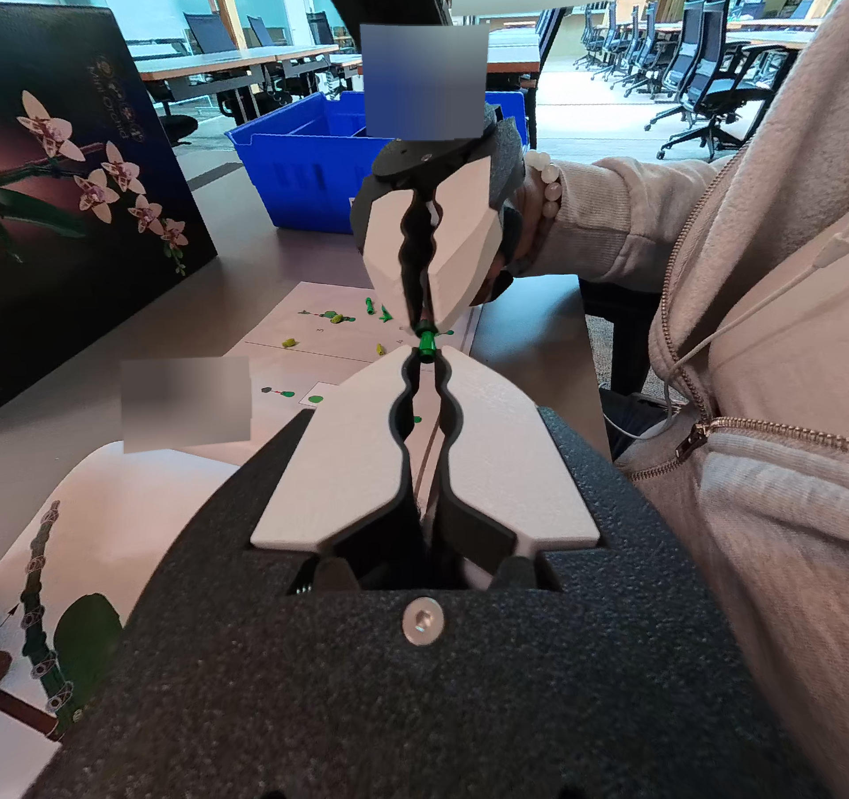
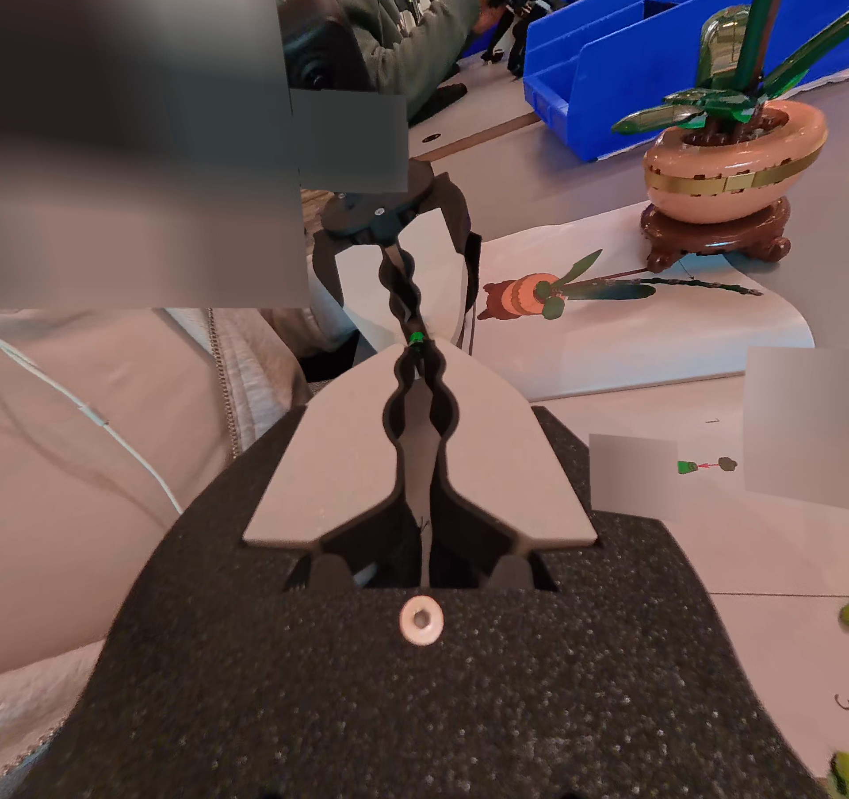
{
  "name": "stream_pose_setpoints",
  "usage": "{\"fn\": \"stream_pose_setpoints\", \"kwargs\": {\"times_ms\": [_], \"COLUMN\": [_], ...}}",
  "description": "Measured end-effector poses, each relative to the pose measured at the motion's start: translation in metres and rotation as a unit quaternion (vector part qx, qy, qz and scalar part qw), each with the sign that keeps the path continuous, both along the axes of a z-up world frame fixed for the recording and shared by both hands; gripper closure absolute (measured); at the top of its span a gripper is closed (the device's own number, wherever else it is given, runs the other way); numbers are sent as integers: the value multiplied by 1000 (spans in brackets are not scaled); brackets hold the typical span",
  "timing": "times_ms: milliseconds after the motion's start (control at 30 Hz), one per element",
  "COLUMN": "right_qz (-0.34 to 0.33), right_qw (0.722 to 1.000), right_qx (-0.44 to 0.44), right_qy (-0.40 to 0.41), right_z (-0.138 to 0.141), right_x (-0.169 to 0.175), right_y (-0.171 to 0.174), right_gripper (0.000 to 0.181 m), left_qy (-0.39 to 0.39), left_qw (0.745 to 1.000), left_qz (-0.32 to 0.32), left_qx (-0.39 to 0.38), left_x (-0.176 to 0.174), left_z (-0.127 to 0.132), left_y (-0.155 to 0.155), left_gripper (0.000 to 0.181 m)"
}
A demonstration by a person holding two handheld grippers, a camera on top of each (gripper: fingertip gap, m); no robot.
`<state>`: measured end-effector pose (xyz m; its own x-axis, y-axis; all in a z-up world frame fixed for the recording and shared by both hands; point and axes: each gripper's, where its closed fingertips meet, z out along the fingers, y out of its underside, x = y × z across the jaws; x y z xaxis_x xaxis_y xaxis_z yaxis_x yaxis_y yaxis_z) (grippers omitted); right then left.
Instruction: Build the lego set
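My left gripper (image 1: pixel 425 357) and my right gripper (image 2: pixel 417 350) meet tip to tip above the instruction sheet (image 1: pixel 321 363). Both are shut on a small green lego stem piece (image 1: pixel 426 344), which bridges the two sets of tips; I cannot tell whether it is one part or two joined. In the right wrist view the piece (image 2: pixel 416 338) sits at my fingertips, with the left gripper (image 2: pixel 412 329) beyond it. The right gripper (image 1: pixel 422 317) comes down from above in the left wrist view. A part-built lego orchid in a peach pot (image 2: pixel 730 170) stands at the right.
Loose green (image 1: pixel 369 306) and yellow-green pieces (image 1: pixel 289 342) lie on the sheet. The dark lego box (image 1: pixel 92 179) stands at the left and a blue bin (image 1: pixel 298 170) behind. A person's beige sleeve (image 1: pixel 620 216) is at the right. Another person (image 2: pixel 413 41) sits at the far table.
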<state>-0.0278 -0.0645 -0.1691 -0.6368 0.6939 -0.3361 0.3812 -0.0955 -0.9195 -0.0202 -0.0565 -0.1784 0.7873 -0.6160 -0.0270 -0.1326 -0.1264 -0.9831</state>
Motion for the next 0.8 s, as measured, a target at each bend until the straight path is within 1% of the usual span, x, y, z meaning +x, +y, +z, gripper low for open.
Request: {"fn": "stream_pose_setpoints", "kwargs": {"times_ms": [167, 433, 700, 800], "right_qz": [0, -10, -39, -55], "right_qw": [1000, 1000, 998, 995], "right_qx": [12, 4, 43, 79], "right_qy": [-2, -1, -9, -15], "right_z": [-1, -2, -9, -12], "right_x": [0, -2, -2, -2], "right_y": [-1, -1, 3, 6], "right_gripper": [176, 177, 177, 177], "left_qy": [-6, -8, 8, 24], "left_qw": [1000, 1000, 1000, 999], "left_qz": [-2, 1, 14, 25], "left_qx": [1, -1, -16, -23], "left_x": [0, -1, -1, -1], "left_z": [1, 0, -5, -9], "left_y": [-1, 0, 3, 5], "left_gripper": [176, 176, 176, 176]}}
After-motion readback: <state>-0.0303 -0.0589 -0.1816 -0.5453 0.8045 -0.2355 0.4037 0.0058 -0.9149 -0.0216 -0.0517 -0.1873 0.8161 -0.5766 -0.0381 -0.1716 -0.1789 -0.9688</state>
